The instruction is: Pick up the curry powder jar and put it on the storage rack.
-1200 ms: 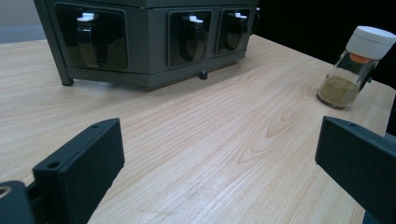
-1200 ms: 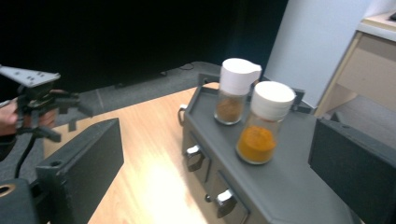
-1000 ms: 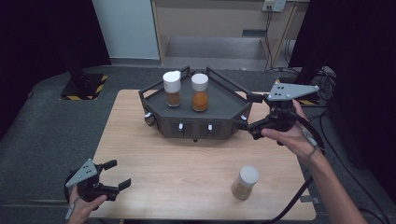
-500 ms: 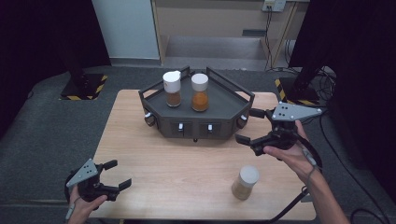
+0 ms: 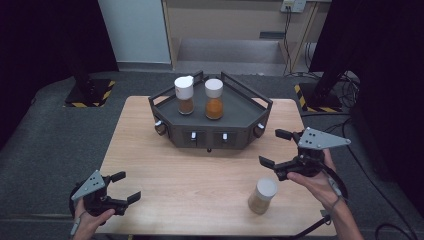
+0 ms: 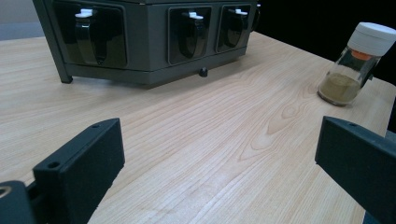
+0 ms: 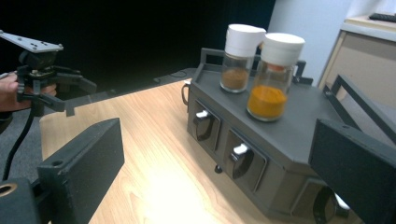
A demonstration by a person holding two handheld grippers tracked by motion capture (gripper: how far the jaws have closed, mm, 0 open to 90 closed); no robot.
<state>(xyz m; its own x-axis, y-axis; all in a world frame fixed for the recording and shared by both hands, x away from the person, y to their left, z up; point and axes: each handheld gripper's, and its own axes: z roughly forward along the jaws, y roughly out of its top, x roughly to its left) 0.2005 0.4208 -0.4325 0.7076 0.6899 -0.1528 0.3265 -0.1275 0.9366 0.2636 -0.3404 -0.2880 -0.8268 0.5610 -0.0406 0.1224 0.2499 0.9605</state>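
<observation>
Jaws of the right tool (image 5: 276, 149) stand wide apart, gripping nothing and touching nothing, held in the air off the right front corner of the dark spice rack (image 5: 210, 122). The right hand (image 5: 312, 177) grips it from behind. In the right gripper view those two black jaws frame the rack's front face, with the desk's wood showing between them.

On the desk (image 5: 165, 165) in front of the rack, toward its right end, stands a spice jar (image 5: 262, 196) with a white cap and tan powder inside, upright, just beside the right tool but not touching it. The left gripper view shows this jar (image 6: 357, 63) on the bare wood, clear of the rack.

On top of the rack stand two more white-capped jars side by side: a brown spice jar (image 5: 184, 95) and, to its right, an orange spice jar (image 5: 214, 99), both upright.

The left tool (image 5: 125, 187) is well away from the rack, over the desk's near left corner, held by the left hand (image 5: 90, 220). Its jaws are also spread wide with only desk between them.
</observation>
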